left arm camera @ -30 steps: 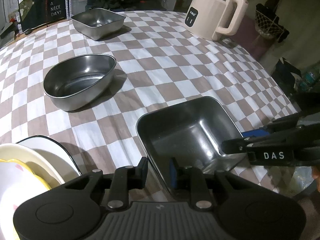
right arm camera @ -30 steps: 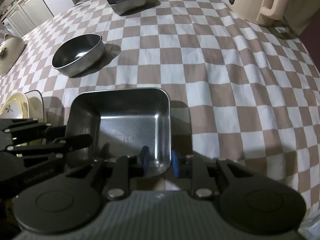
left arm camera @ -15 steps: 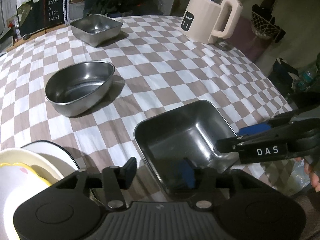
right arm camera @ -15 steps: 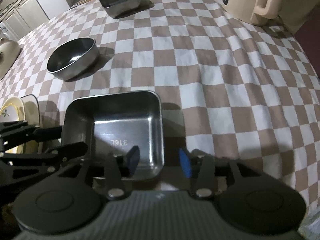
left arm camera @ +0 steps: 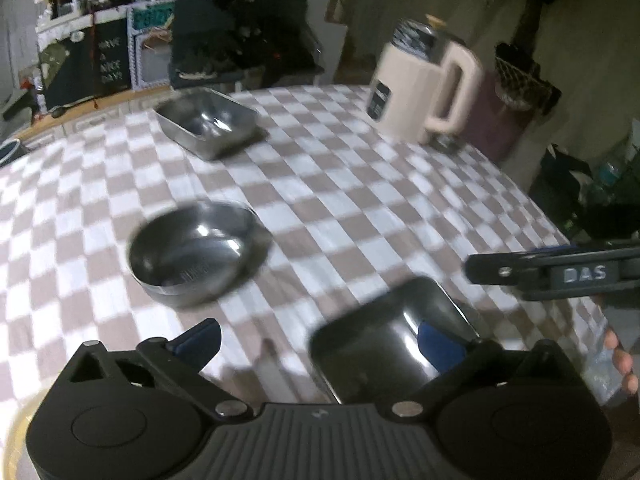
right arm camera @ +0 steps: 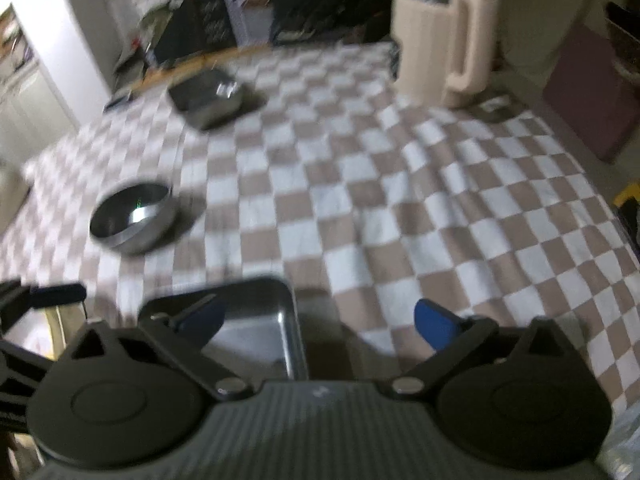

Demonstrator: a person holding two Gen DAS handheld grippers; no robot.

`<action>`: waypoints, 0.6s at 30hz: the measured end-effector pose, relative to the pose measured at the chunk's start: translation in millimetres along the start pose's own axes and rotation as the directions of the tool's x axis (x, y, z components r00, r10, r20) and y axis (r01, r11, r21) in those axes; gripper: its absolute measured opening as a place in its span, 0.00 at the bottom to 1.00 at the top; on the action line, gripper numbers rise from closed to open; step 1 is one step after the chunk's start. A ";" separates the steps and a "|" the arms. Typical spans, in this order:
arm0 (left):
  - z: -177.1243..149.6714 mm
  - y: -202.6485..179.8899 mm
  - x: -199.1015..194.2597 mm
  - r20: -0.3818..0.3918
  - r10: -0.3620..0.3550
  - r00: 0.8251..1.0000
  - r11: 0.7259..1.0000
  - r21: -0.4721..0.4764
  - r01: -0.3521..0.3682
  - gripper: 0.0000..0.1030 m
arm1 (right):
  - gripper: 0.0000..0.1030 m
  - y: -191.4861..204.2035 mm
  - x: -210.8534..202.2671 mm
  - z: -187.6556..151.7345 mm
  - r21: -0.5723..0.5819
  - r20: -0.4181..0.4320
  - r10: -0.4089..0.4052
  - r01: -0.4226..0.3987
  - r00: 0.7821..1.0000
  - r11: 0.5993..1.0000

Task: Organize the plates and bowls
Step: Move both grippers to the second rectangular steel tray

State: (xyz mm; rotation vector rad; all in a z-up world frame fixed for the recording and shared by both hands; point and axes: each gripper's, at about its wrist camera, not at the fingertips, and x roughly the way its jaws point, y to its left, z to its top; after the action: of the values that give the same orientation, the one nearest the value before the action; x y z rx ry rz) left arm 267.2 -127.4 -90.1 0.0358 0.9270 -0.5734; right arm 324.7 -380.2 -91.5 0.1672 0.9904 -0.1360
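Note:
A square steel bowl [left arm camera: 372, 344] [right arm camera: 260, 332] rests on the checked cloth close in front of both grippers. My left gripper [left arm camera: 318, 342] hangs above its left rim with the jaws opening wide, and the pads are off the metal. My right gripper [right arm camera: 318, 320] hovers over its right rim, jaws also opening, gripping nothing. Further out sit a round steel bowl [left arm camera: 192, 256] [right arm camera: 134, 216] and a second square steel bowl [left arm camera: 208, 124] [right arm camera: 208, 96]. A yellow plate rim [right arm camera: 52, 328] shows at the left, mostly hidden.
A cream jug [left arm camera: 420, 88] [right arm camera: 436, 40] stands at the far right of the table. The table edge curves away on the right, with dark bags on the floor beyond it. A person's fingers [left arm camera: 620, 364] show by the right gripper's handle. Cluttered shelves line the back.
Both grippers have let go of the near square bowl's rim, spread their jaws wide and lifted. The bowl stays on the cloth. The views now tilt up and blur.

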 end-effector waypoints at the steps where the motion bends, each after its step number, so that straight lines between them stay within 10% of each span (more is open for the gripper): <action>1: 5.8 5.9 -2.1 0.015 0.005 1.000 1.000 -0.009 -0.005 1.00 | 1.00 -0.7 -1.0 3.3 0.025 0.016 0.001 -0.002 1.000 1.000; 18: 142.1 132.9 33.7 0.193 0.230 0.954 0.971 0.023 -0.238 1.00 | 1.00 52.9 89.3 96.0 0.430 0.231 0.066 -0.163 0.971 0.888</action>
State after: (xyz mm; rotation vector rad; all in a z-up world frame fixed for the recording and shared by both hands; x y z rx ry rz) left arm 452.5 -67.9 -57.1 0.1292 0.7114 -0.3701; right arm 461.7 -351.2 -110.7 0.6230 0.7209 -0.2678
